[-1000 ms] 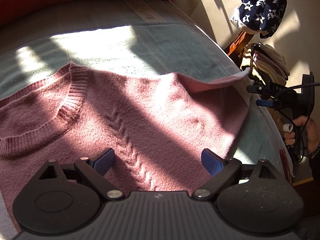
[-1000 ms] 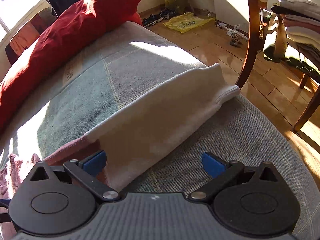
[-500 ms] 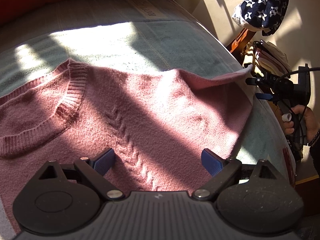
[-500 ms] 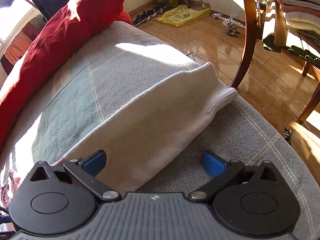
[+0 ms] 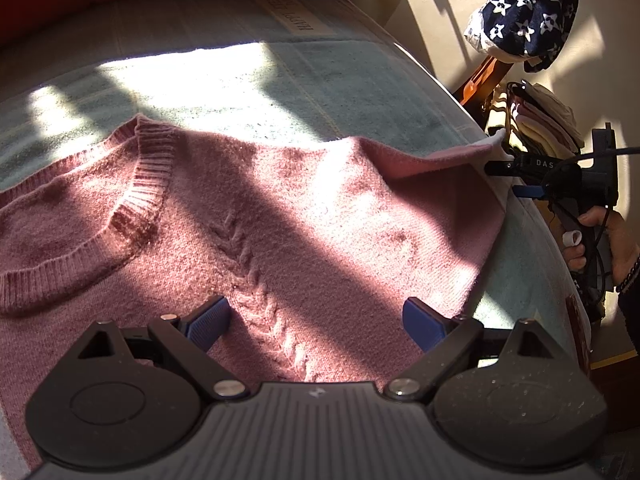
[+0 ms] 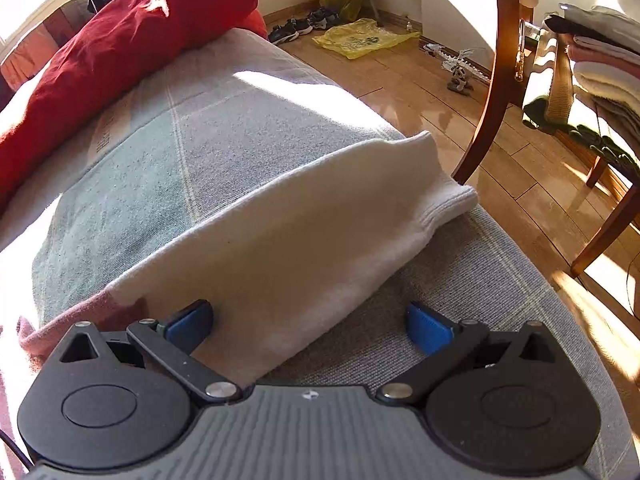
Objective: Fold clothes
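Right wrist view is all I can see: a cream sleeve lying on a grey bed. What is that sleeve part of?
Observer: A pink sweater, spread flat on the bed. The sleeve you see is its outstretched arm.
Operator: Is there any pattern on it?
Observer: Yes, a braided cable runs down the front, below a ribbed collar.
Operator: And where is the other gripper?
Observer: The left gripper hovers open over the sweater's front, one finger on each side of that cable.
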`<state>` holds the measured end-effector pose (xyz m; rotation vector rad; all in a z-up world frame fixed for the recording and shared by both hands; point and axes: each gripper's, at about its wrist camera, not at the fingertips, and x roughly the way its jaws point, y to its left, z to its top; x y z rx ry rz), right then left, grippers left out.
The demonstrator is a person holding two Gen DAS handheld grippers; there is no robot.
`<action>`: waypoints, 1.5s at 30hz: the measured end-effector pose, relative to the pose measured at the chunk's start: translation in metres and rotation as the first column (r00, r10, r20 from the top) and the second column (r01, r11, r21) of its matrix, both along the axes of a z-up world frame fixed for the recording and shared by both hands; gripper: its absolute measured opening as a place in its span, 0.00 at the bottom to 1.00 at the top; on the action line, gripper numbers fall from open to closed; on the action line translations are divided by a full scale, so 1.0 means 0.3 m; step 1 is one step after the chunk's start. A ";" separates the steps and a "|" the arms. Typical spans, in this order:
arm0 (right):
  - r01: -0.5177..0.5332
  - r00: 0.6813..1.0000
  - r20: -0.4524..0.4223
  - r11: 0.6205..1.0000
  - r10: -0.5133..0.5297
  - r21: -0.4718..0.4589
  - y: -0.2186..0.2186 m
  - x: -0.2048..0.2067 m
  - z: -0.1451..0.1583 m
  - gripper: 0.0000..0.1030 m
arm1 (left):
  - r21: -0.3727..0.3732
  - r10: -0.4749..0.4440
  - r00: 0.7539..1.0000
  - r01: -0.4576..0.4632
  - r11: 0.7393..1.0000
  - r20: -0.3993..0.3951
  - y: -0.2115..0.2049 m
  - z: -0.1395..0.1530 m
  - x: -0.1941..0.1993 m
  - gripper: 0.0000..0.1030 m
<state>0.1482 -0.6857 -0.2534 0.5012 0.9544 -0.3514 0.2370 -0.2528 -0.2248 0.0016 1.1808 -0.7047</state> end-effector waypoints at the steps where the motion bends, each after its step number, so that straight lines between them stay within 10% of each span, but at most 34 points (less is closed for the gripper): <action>1: 0.006 1.000 0.020 1.000 -0.007 0.019 -0.007 -0.004 0.014 1.00 | 0.000 -0.002 1.000 0.002 1.000 0.000 0.002 0.000 -0.001 0.90; 5: 0.025 0.996 0.081 0.989 -0.037 0.146 -0.048 -0.021 0.038 0.98 | 0.000 -0.001 1.000 0.001 1.000 -0.002 0.006 -0.002 0.001 0.90; 10: 0.042 0.994 0.085 0.973 -0.063 0.228 -0.085 -0.028 0.020 0.78 | 0.009 -0.006 1.000 0.006 1.000 -0.001 0.001 -0.003 -0.001 0.90; 15: 0.075 0.990 0.098 0.958 -0.106 0.278 -0.145 -0.051 0.005 0.38 | 0.010 -0.005 1.000 0.005 1.000 -0.002 -0.001 -0.005 0.001 0.90; 20: 0.142 0.972 0.121 0.918 -0.199 0.369 -0.197 -0.080 -0.031 0.33 | 0.019 -0.008 1.000 0.008 1.000 0.002 -0.009 -0.005 -0.002 0.90; 24: 0.150 0.969 0.137 0.932 -0.205 0.329 -0.178 -0.098 -0.014 0.11 | 0.018 -0.008 1.000 0.008 1.000 -0.002 -0.007 -0.005 -0.001 0.91; 40: 0.234 0.952 0.148 0.947 -0.269 0.218 -0.175 -0.212 0.124 0.08 | 0.010 -0.004 1.000 0.004 1.000 0.004 0.010 0.015 -0.013 0.90; 45: 0.291 0.941 0.113 0.933 -0.320 0.213 -0.190 -0.240 0.105 0.23 | 0.012 0.000 1.000 0.000 1.000 0.010 0.023 0.023 -0.018 0.91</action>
